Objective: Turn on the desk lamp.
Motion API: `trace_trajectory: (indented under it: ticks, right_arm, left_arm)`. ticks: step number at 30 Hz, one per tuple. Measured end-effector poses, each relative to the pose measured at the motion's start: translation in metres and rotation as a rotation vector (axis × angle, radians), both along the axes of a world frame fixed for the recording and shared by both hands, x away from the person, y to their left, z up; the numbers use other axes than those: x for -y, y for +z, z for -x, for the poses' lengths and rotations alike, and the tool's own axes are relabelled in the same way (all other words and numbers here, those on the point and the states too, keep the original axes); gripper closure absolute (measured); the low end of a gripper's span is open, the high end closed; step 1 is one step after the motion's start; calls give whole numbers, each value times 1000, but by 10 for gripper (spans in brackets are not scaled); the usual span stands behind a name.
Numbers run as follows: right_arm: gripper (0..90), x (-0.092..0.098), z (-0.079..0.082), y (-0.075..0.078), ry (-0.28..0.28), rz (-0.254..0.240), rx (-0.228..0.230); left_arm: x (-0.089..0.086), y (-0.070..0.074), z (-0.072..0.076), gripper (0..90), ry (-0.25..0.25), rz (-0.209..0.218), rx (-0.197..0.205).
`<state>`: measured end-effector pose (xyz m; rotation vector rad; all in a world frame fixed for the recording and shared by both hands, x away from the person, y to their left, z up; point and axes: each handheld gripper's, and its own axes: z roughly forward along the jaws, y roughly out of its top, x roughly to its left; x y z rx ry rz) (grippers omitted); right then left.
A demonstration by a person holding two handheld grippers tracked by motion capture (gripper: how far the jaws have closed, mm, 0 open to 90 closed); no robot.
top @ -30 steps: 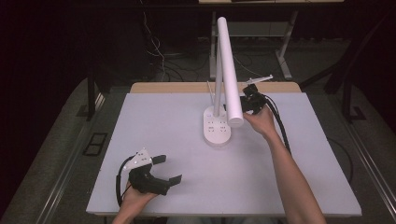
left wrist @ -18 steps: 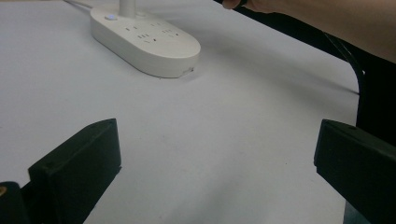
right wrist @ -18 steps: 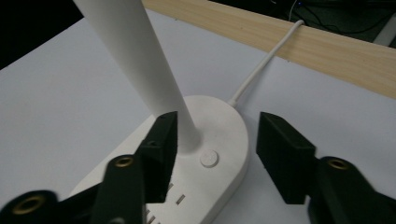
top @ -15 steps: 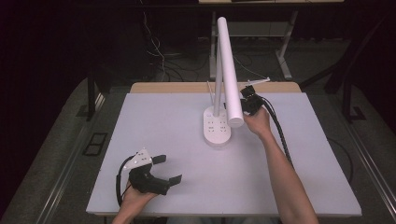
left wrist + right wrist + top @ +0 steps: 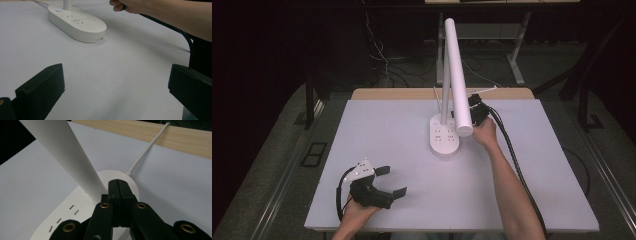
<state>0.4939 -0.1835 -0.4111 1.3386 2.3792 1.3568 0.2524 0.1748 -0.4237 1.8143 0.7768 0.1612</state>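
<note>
A white desk lamp stands at the table's back middle, its oval socket base carrying a thin stem and a long tube head. My right gripper hangs beside the tube's lower end. In the right gripper view its jaws are pressed together with nothing between them, just right of the stem's foot and above the base; they have just been closing. My left gripper rests at the front left, open and empty, facing the base.
The lamp's white cord runs from the base over the wooden back edge. The right gripper's black cable trails along the forearm. A small button sits on the base near the stem.
The right hand has sunk a little beside the lamp's tube. The left gripper has stayed where it was.
</note>
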Motion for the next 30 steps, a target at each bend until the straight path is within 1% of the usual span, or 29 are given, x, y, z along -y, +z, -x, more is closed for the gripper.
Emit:
trace_trajectory:
  ticks: [3, 8, 10, 13, 16, 17, 18, 19, 20, 21, 23, 25, 27, 29, 30]
  right_arm:
    - [899, -2, -1, -4, 3, 3, -13]
    - [899, -4, -2, -7, 8, 6, -16]
    - [899, -6, -2, -11, 10, 17, -22]
    - [899, -7, -3, -14, 11, 19, -34]
    - [899, -8, -3, -16, 10, 33, -34]
    - [899, -8, -3, -16, 10, 33, -34]
    - [900, -8, -3, -18, 3, 27, -45]
    - [900, -6, -4, -19, 0, 15, -51]
    - [900, -6, -4, -19, 0, 15, -51]
    - [900, -6, -3, -19, -12, 6, -56]
    - [900, -9, -2, -20, 5, 11, -52]
    - [900, -10, 0, -19, -4, 22, -46]
    - [900, -8, -1, -21, -13, 5, -52]
    - [900, -9, -1, -22, -18, 3, -52]
    - [900, -10, 1, -22, -30, 4, -47]
  left_arm:
    - [0, 0, 0, 0, 0, -1, 0]
    - [1, 0, 0, 0, -1, -3, -1]
    - [1, 0, 0, 0, 0, -4, 0]
    - [0, -1, -1, 0, -1, -8, -3]
    - [1, 0, 0, 0, 0, -6, 1]
    - [1, 0, 0, 0, 0, -6, 1]
    - [1, 0, 0, 0, 1, -12, 3]
    - [1, 0, 0, 0, 2, -12, 5]
    - [1, 0, 0, 0, 2, -12, 5]
    - [1, 0, 0, 0, 7, -8, 9]
    - [1, 0, 1, 0, 6, -8, 10]
    - [1, 0, 0, 0, 6, -7, 7]
    - [0, 0, 0, 0, 8, -7, 7]
    - [0, 1, 0, 0, 9, -4, 7]
    - [-1, 1, 0, 0, 9, -3, 8]
